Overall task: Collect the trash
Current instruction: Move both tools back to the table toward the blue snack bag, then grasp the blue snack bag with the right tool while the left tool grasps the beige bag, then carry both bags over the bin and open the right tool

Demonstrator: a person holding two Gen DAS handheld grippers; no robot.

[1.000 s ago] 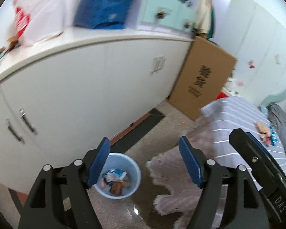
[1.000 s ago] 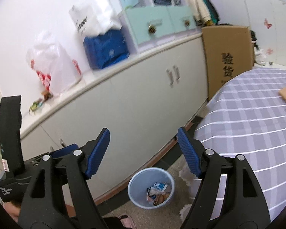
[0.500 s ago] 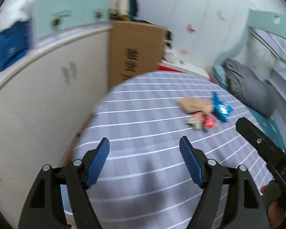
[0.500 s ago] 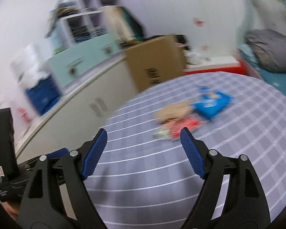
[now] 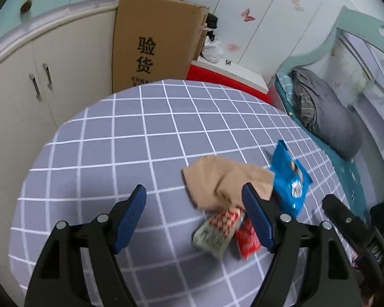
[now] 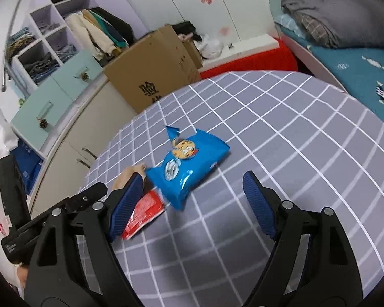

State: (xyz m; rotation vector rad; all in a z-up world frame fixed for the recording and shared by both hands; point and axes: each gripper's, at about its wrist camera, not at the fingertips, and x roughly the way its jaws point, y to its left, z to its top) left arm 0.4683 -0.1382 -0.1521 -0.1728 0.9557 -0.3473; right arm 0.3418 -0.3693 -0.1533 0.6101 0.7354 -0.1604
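Both the left gripper (image 5: 193, 212) and the right gripper (image 6: 192, 199) are held wide and empty above the checked tablecloth (image 6: 307, 140). The blue snack bag (image 6: 189, 165) is seen at 11 o'clock of the right gripper, overlapping a red wrapper (image 6: 143, 211) and brown paper (image 5: 225, 181). Being crinkled, flat and glossy, it could be nudged away or pinched together with its neighbours.

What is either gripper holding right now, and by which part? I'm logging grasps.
Nothing is held. Left gripper and right gripper are both open above the table; the blue snack bag lies ungripped.
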